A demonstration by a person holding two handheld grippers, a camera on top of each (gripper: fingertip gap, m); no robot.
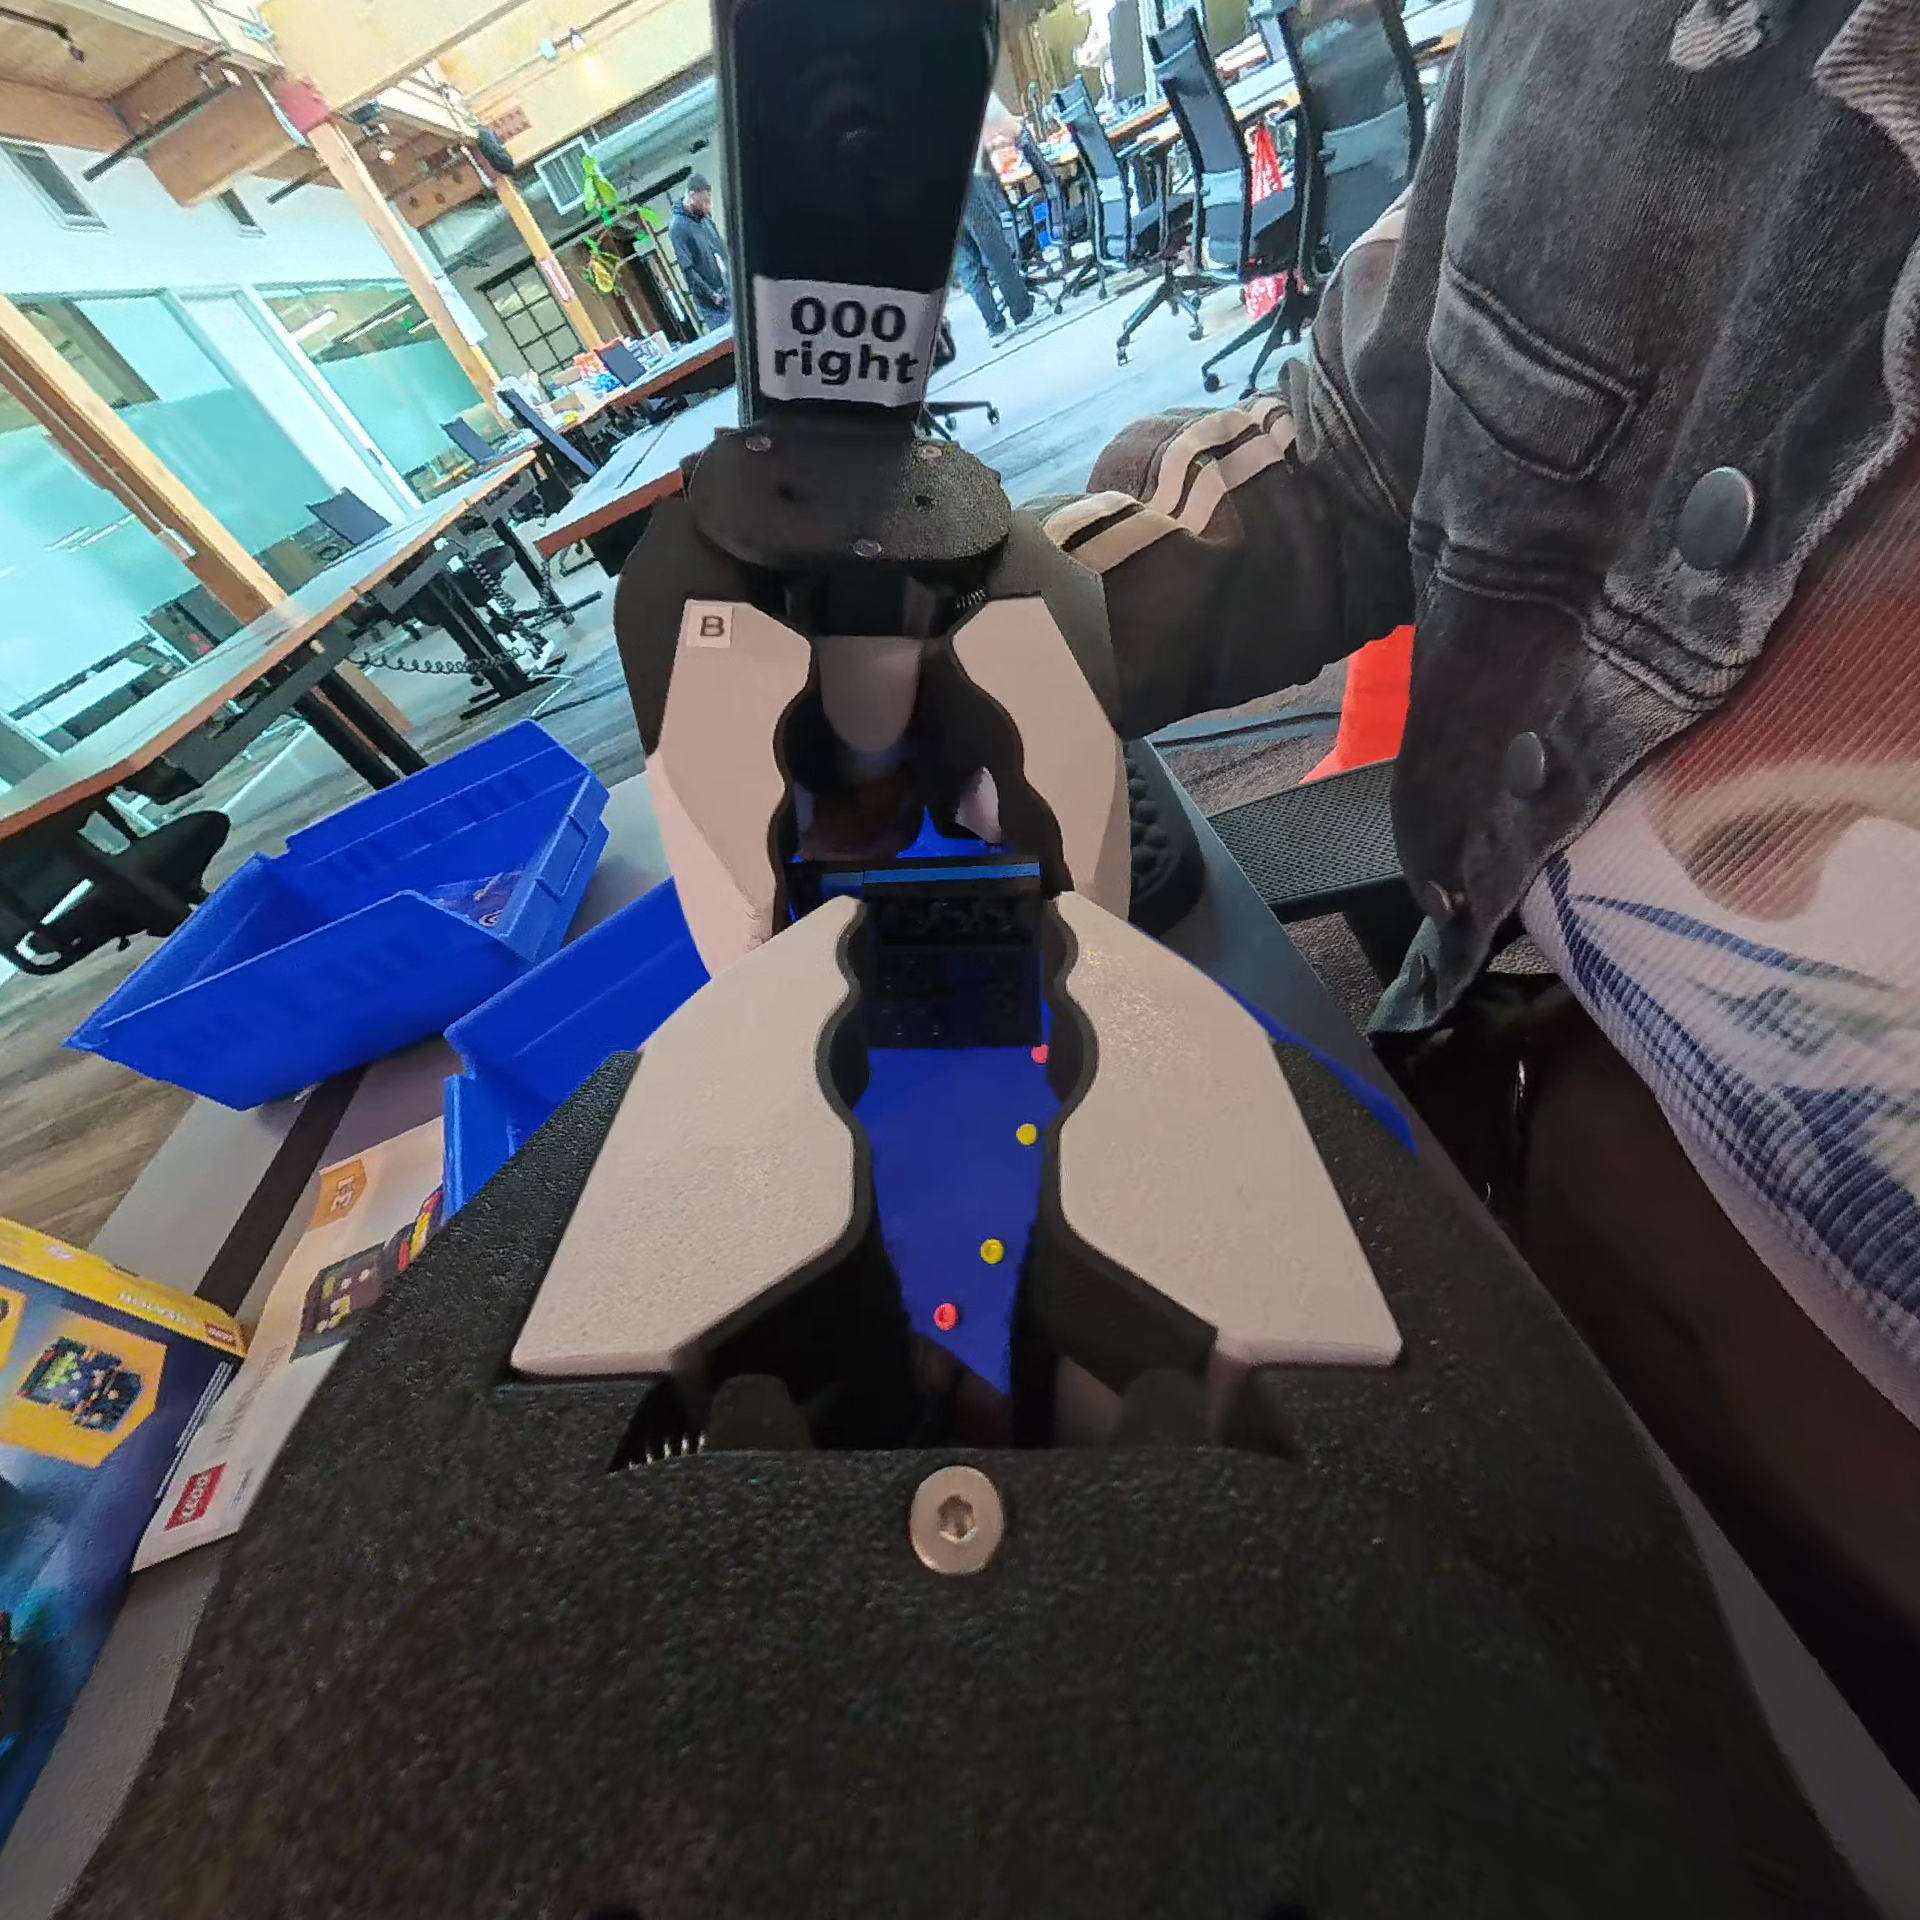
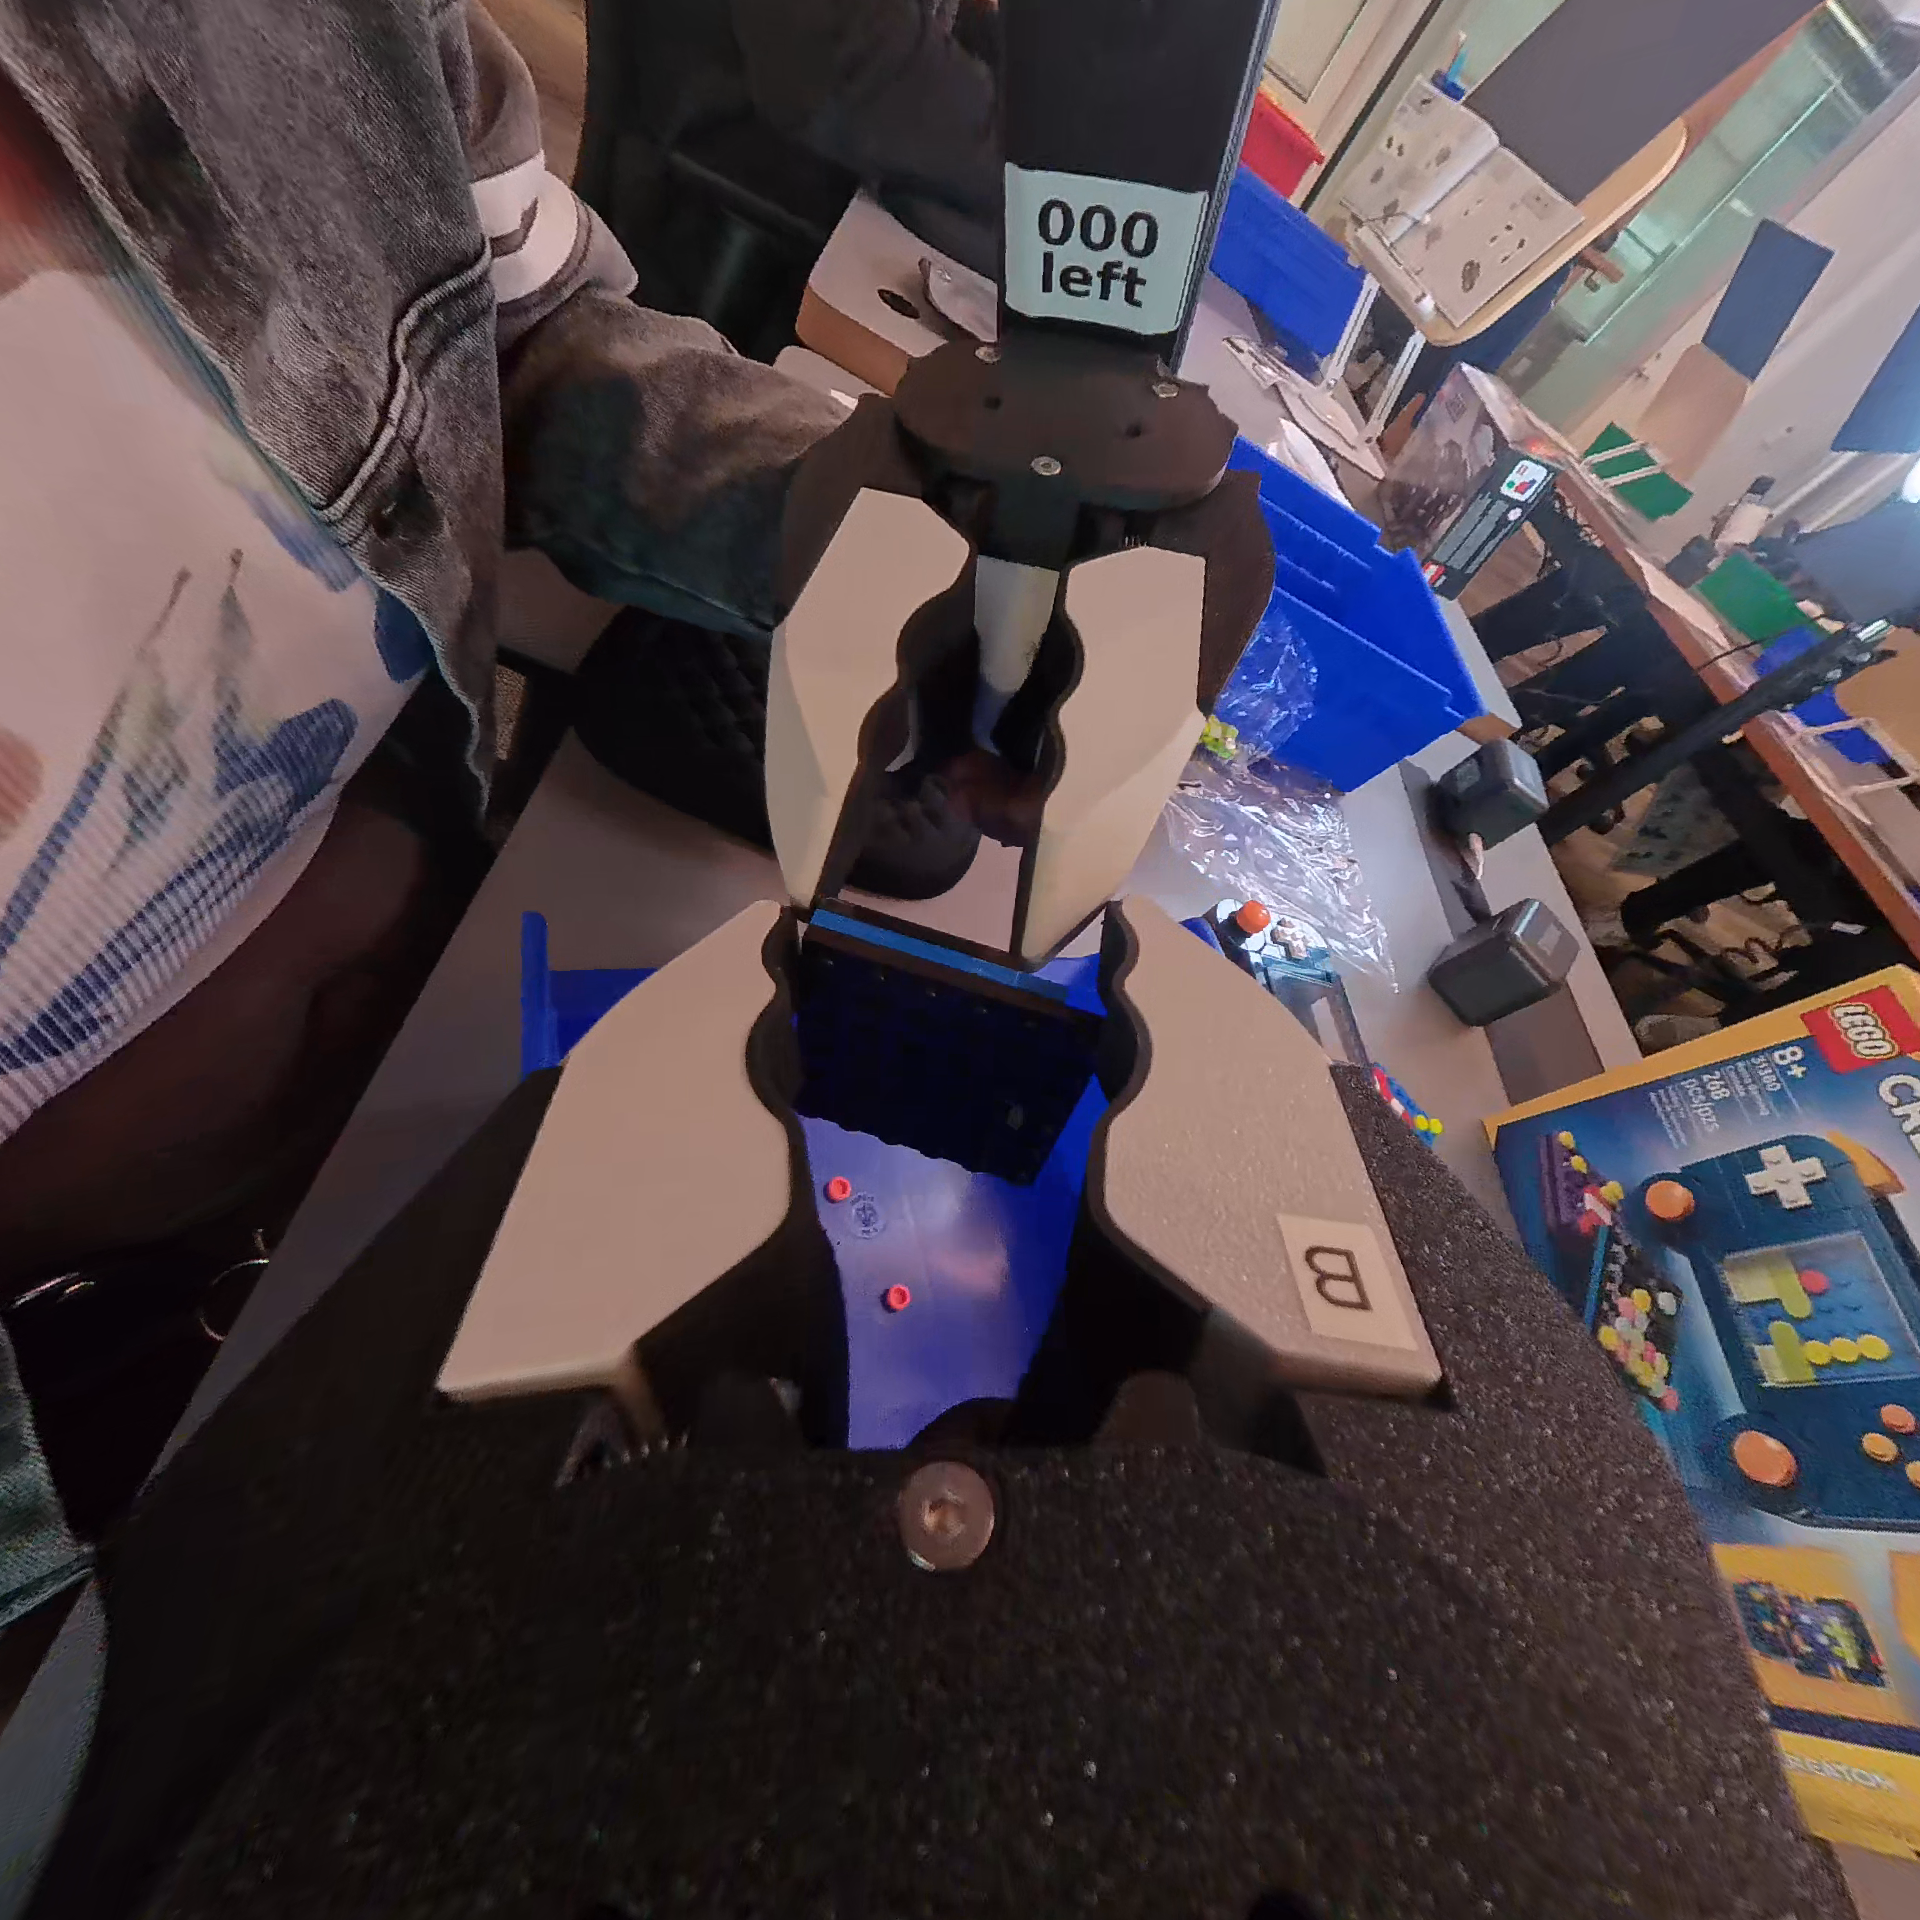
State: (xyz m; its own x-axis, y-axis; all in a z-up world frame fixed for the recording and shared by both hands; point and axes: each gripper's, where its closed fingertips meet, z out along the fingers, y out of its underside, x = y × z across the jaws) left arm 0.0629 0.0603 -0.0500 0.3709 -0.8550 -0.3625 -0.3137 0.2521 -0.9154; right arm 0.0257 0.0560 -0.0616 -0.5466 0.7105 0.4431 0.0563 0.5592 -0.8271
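- Looking along the left claw (image 1: 956, 925), I see its jaws part-open and closed onto the side edges of a dark studded plate (image 1: 951, 977), which sits at 12 o'clock between the tips.
- From the right claw (image 2: 951, 925) it is the same: jaws part-open, and the plate (image 2: 935, 1070) fills the gap between them, so I judge that it grips too.
- The two claws face tip to tip. In the left view the right claw (image 1: 914, 883) comes down from 12 o'clock. In the right view the left claw (image 2: 935, 914) does likewise, its tips at the plate's far edge.
- The plate's long axis seems to run 6 to 12 in both views, from one claw to the other, and neither claw is nearer to it.
- The plate hangs over a blue bin (image 1: 935, 1174). Small red and yellow studs (image 1: 992, 1252) lie apart on the bin floor toward 6 o'clock.
- On the bench (image 2: 644, 883), a second bin (image 1: 343, 914) is at 9 o'clock in the left view. A toy box (image 2: 1714, 1247) is at 4 o'clock in the right view, and clear wrap (image 2: 1268, 831) is at 2.
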